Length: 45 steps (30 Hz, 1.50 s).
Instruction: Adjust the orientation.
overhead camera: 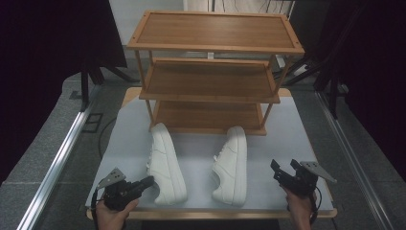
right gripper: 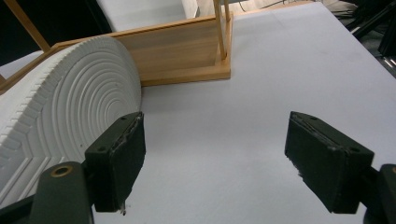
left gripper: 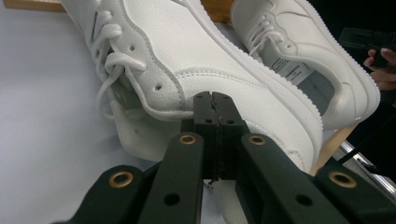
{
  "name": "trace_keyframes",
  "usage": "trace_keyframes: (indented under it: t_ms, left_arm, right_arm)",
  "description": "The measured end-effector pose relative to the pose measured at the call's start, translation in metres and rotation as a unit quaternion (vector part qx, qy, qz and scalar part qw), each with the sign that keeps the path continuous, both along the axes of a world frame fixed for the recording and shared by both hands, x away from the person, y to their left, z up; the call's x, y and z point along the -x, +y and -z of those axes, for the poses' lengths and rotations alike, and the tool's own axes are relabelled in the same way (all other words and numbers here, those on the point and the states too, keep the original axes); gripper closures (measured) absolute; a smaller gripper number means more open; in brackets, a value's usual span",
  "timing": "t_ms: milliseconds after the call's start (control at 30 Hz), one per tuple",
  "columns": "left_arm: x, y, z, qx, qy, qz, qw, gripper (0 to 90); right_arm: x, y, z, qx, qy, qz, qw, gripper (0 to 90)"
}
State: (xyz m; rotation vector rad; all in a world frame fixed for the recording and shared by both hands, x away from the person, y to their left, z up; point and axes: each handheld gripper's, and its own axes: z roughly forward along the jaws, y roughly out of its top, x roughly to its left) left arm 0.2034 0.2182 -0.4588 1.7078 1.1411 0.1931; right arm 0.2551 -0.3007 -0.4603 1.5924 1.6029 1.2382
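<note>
Both shoes, one (overhead camera: 166, 165) at 7 o'clock and one (overhead camera: 231, 165) at 5, lie off the rack (overhead camera: 213, 45); shelving likely remains. The left gripper (overhead camera: 146, 182) is pressed together empty by the left shoe's heel; the right gripper (overhead camera: 282, 166) is spread.

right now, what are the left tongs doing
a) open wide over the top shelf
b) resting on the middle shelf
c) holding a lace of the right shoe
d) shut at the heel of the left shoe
d: the left gripper view shows the left tongs closed together against the heel collar of the left shoe, and the high view shows them at that shoe's heel end near the table's front edge.
</note>
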Motion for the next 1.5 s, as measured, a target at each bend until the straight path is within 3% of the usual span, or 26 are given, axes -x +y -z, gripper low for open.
trace_keyframes:
  t_ms: [200, 400, 500, 600, 633, 667, 767, 833, 1033, 1167, 1333, 1400, 1433, 1500]
  left_arm:
    - [-0.003, -0.004, -0.003, 0.013, -0.002, 0.005, 0.9999, 89.5]
    - [-0.013, -0.019, -0.014, 0.016, -0.014, 0.024, 0.9995, 89.5]
    - [-0.022, -0.037, -0.024, -0.007, -0.026, 0.043, 0.9987, 89.6]
    - [-0.035, -0.057, -0.024, -0.057, -0.018, 0.048, 0.997, 87.8]
    - [-0.045, -0.068, -0.017, -0.045, 0.001, 0.064, 0.9969, 87.1]
    - [-0.045, -0.068, -0.017, -0.045, 0.001, 0.064, 0.9969, 87.1]
    - [-0.05, -0.084, -0.009, -0.065, 0.009, 0.077, 0.9949, 86.9]
    - [-0.048, -0.086, -0.011, -0.076, 0.004, 0.072, 0.9945, 87.6]
    - [-0.043, -0.08, -0.023, -0.053, -0.009, 0.069, 0.9961, 86.0]
    - [-0.046, -0.09, -0.029, -0.043, -0.014, 0.076, 0.9961, 84.8]
    - [-0.053, -0.112, -0.028, -0.063, -0.015, 0.084, 0.9944, 84.4]
    - [-0.059, -0.119, -0.022, -0.084, -0.006, 0.064, 0.9944, 84.8]
    - [-0.062, -0.122, -0.018, -0.074, -0.001, 0.058, 0.9956, 89.3]
    - [-0.062, -0.124, -0.018, -0.084, -0.004, 0.054, 0.995, 89.6]
  right_arm:
    - [-0.001, 0.002, 0.002, -0.001, 0.003, 0.0, 1.0, 20.3]
    - [-0.001, 0.005, 0.003, 0.003, 0.003, -0.003, 1.0, 20.3]
    - [-0.001, 0.005, 0.003, 0.001, 0.003, -0.001, 1.0, 20.4]
    - [0.0, 0.003, 0.002, 0.001, 0.003, 0.001, 1.0, 20.4]
    - [0.001, 0.002, 0.002, -0.002, 0.002, 0.002, 1.0, 20.4]
    - [0.001, 0.002, 0.002, -0.002, 0.002, 0.002, 1.0, 20.4]
    - [0.001, 0.001, 0.003, -0.003, 0.001, 0.005, 1.0, 20.5]
    - [0.001, -0.001, 0.003, -0.002, 0.001, 0.006, 1.0, 20.5]
    - [0.002, -0.002, 0.003, -0.002, 0.0, 0.009, 1.0, 20.6]
    - [0.002, 0.0, 0.003, -0.003, 0.003, 0.009, 0.9999, 20.6]
    - [0.002, 0.0, 0.004, -0.001, 0.004, 0.008, 1.0, 20.7]
    - [0.002, 0.0, 0.004, -0.002, 0.004, 0.009, 1.0, 20.7]
    - [0.002, 0.0, 0.004, -0.004, 0.003, 0.009, 1.0, 20.8]
    - [0.001, 0.002, 0.005, -0.003, 0.005, 0.005, 1.0, 20.8]
